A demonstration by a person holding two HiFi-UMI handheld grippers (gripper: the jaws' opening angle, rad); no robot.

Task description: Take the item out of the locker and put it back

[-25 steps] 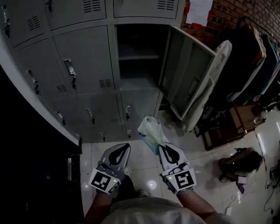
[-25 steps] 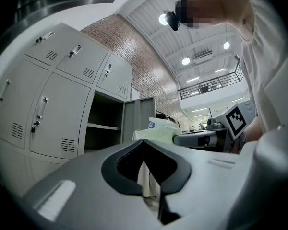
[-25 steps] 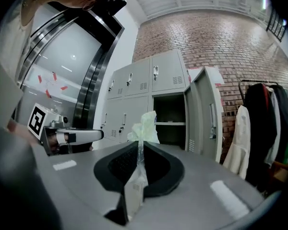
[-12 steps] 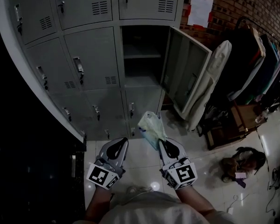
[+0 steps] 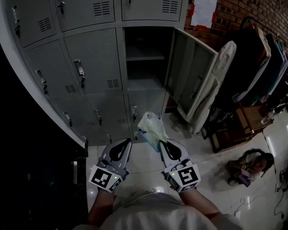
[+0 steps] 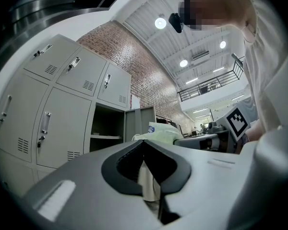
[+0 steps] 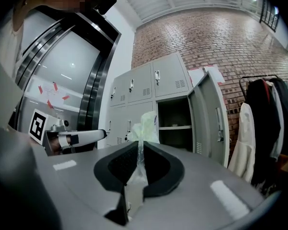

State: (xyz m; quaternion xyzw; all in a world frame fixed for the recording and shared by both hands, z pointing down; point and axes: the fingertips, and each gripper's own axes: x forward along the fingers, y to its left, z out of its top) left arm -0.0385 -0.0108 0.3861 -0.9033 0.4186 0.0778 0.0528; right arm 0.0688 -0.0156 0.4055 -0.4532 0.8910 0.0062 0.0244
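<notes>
A pale green plastic bag [image 5: 151, 127] hangs in front of the lockers, and my right gripper [image 5: 162, 145] is shut on its gathered neck. In the right gripper view the thin plastic [image 7: 145, 126] runs up between the closed jaws of my right gripper [image 7: 138, 150]. My left gripper [image 5: 128, 143] is beside it, shut with nothing in it; its jaws [image 6: 144, 145] meet at the tip. The open locker [image 5: 143, 56] stands ahead with a shelf inside, and its door [image 5: 192, 83] is swung out to the right. The bag [image 6: 162, 133] also shows in the left gripper view.
Closed grey locker doors [image 5: 91, 61] fill the left and top. A white garment [image 5: 216, 87] hangs just past the open door, beside a rack of dark clothes [image 5: 264, 66]. A dark bag [image 5: 252, 162] lies on the tiled floor at right. A dark column [image 5: 19, 166] stands at left.
Both grippers and the held bag have shifted slightly left and a little closer to the lockers. The grip on the bag is the same.
</notes>
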